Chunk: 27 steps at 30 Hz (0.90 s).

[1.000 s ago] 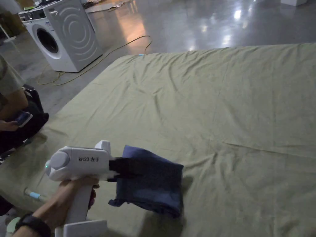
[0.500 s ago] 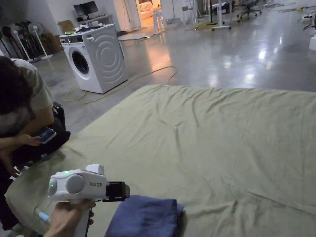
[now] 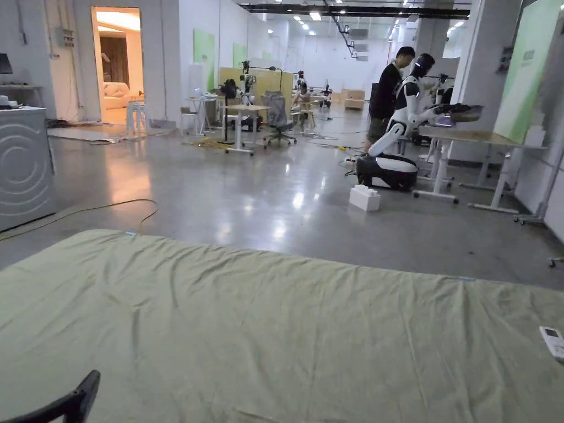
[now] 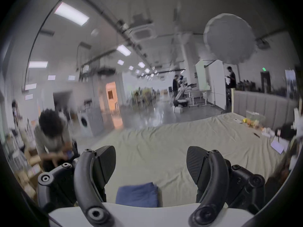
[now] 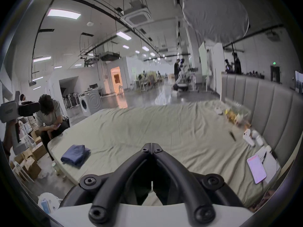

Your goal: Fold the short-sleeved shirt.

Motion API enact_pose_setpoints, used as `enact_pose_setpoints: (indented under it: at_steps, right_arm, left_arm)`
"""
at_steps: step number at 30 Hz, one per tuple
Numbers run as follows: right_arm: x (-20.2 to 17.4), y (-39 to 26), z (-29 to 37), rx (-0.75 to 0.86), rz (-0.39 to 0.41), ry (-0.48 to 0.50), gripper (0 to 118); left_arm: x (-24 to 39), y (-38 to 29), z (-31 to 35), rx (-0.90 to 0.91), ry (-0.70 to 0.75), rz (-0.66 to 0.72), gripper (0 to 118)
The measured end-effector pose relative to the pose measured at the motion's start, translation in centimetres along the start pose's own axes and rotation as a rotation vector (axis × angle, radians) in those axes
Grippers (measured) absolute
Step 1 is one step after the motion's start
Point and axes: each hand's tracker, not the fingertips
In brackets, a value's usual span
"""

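The dark blue short-sleeved shirt (image 5: 75,155) lies folded into a small stack on the green sheet (image 5: 147,129), near the bed's left front corner. In the left gripper view my left gripper (image 4: 150,161) stands wide open and holds nothing, with the shirt (image 4: 137,194) lying below and between its jaws. The right gripper view shows the left gripper (image 5: 35,108) raised at the far left, well above the shirt. My right gripper (image 5: 151,146) is shut with nothing in it, over the bed's front edge to the right of the shirt. A black fingertip (image 3: 77,399) pokes into the head view's bottom left corner.
A person (image 5: 49,116) sits by the bed's left corner, beside cardboard boxes (image 5: 31,161). A phone (image 5: 256,168), a remote (image 3: 552,341) and small items line the right side by the padded headboard (image 5: 262,102). A washing machine (image 5: 89,104) stands beyond.
The left gripper let go of the folded shirt, opened and rose away from it. The shirt stays on the sheet. The head camera tilted up toward the room.
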Motion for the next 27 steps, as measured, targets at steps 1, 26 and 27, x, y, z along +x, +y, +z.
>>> enact_pose_setpoints:
  at_steps: [1, 26, 27]
  right_arm:
    - [-0.1, 0.2, 0.5, 0.019, -0.001, 0.011, 0]
    - [0.4, 0.3, 4.5, 0.218, 0.082, -0.096, 0]
    - [0.4, 0.3, 4.5, 0.216, 0.084, -0.09, 0]
  left_arm:
    - [-0.2, -1.5, -0.9, 0.007, 0.01, -0.009, 87]
    - [5.7, -2.0, 0.7, 0.059, -0.071, 0.116, 3]
    - [5.6, -2.0, 0.8, 0.057, -0.073, 0.115, 3]
